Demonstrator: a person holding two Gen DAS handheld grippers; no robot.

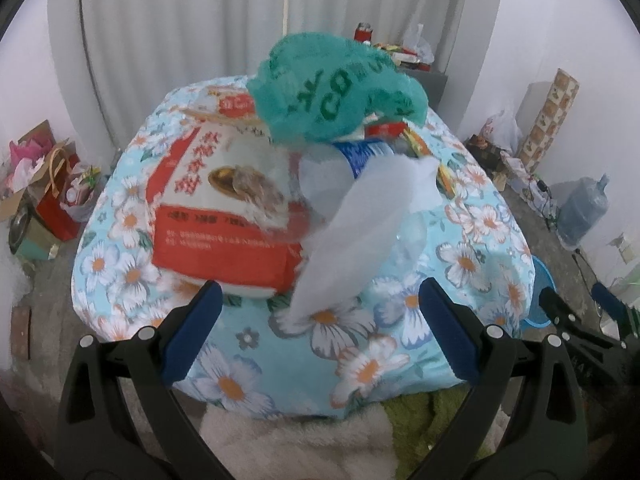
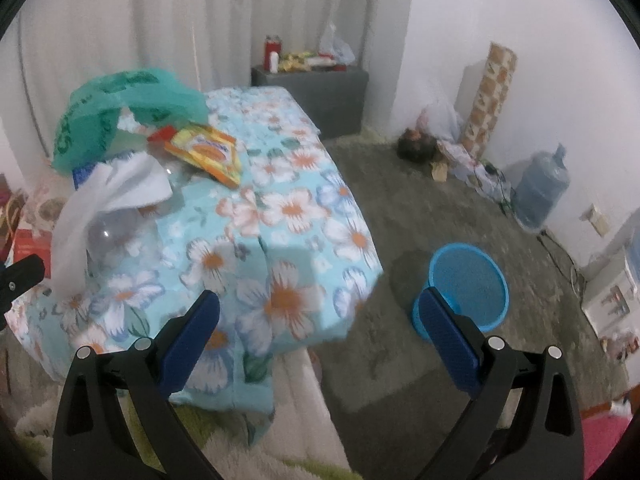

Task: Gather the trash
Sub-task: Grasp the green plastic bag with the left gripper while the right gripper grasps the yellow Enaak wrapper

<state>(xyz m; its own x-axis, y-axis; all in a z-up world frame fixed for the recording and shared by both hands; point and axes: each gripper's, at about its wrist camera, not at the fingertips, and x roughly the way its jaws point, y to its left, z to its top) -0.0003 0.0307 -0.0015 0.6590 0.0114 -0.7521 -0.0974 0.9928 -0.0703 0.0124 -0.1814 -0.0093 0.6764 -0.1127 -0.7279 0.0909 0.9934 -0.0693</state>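
Note:
Trash lies on a table with a floral blue cloth: a green plastic bag, a red and white food package, a clear plastic bottle with a blue label, a white tissue and a yellow snack wrapper. My left gripper is open and empty, just in front of the tissue. My right gripper is open and empty over the table's right edge. A blue bin stands on the floor to the right of the table.
A grey cabinet with bottles and packets stands at the back. A large water jug and clutter line the right wall. Gift bags sit on the floor at the left. Grey carpet covers the floor.

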